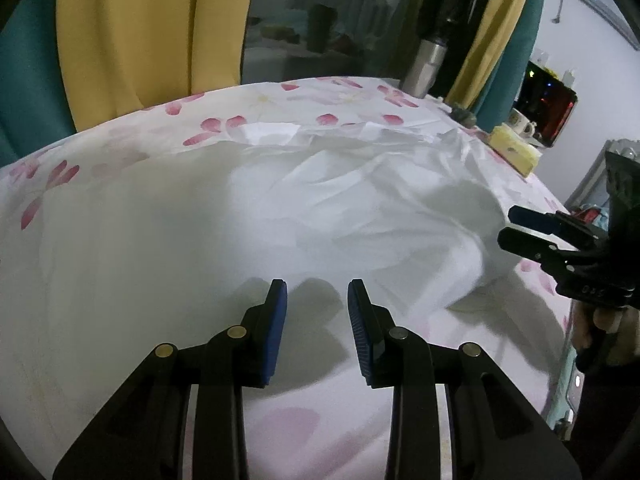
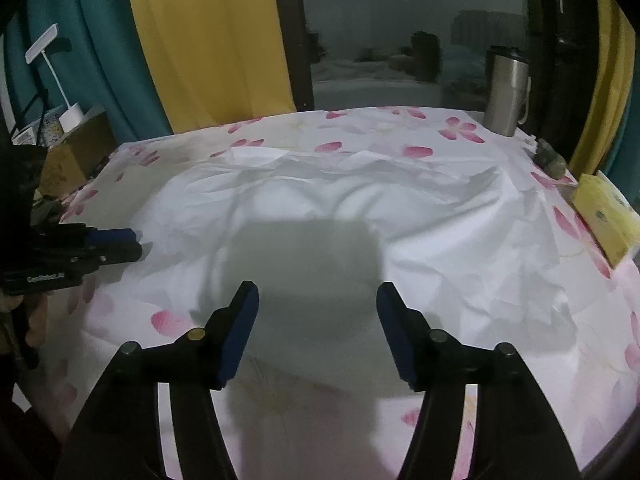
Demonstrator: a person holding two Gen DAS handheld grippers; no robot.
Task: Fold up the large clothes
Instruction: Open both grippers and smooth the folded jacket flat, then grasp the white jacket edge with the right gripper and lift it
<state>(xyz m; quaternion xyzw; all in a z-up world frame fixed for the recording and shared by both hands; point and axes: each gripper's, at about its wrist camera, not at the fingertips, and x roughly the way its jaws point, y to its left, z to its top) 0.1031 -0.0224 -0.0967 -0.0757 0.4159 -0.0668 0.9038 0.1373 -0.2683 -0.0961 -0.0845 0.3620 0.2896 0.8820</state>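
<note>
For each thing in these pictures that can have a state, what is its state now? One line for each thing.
white garment: lying spread on the table, wrinkled, held by no gripper.
left gripper: open, nothing between its jaws, above the garment's near edge.
right gripper: open wide, nothing between its jaws.
floral tablecloth: spread over the table, under the garment.
steel tumbler: upright at the far edge, lid on.
yellow box: lying flat, closed.

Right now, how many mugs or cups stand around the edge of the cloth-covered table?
2: a steel tumbler at the far right corner by the window, and a white mug behind the yellow box on the right edge. Others may be hidden.
</note>
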